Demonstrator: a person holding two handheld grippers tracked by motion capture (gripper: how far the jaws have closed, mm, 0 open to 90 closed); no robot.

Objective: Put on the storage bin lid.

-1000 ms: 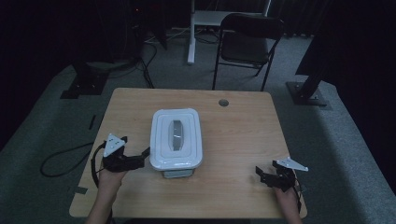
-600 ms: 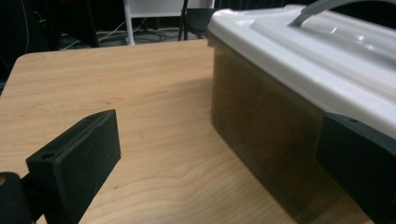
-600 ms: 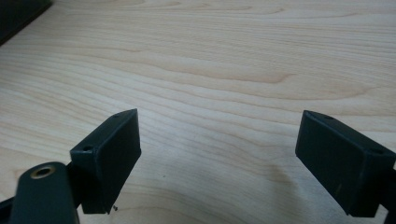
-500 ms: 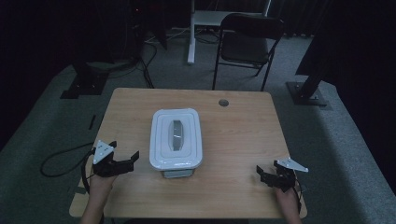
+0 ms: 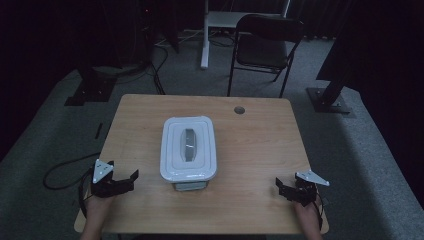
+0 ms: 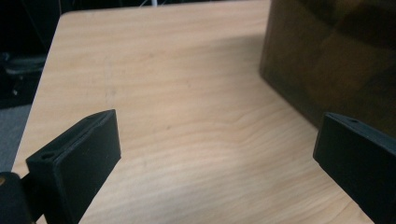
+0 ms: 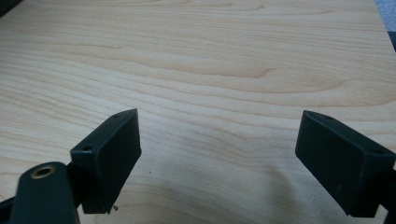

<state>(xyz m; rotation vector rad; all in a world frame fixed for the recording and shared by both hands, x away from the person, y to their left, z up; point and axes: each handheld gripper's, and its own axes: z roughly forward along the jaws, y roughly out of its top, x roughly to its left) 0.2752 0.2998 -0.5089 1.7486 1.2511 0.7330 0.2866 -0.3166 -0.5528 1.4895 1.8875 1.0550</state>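
A white lidded container (image 5: pixel 189 147) with a grey handle on its lid stands in the middle of the wooden table (image 5: pixel 260 145). My left gripper (image 5: pixel 131 181) rests near the table's front left corner, to the left of the container and apart from it. Its jaws point toward the container and stand open. In the left gripper view, the left gripper (image 6: pixel 217 135) is wide open over bare wood, with the container's side (image 6: pixel 336 56) dark at the upper right. My right gripper (image 5: pixel 280 189) is at the front right, open, and the right gripper (image 7: pixel 219 130) holds nothing.
A round cable hole (image 5: pixel 239 109) sits near the table's far right edge. A black folding chair (image 5: pixel 265 45) stands behind the table. A cable (image 5: pixel 60 172) loops on the floor at the left, and dark stand bases (image 5: pixel 327 100) flank the table.
My left gripper has drawn back from the container toward the table's front left corner. The right gripper has barely moved. The container has stayed put.
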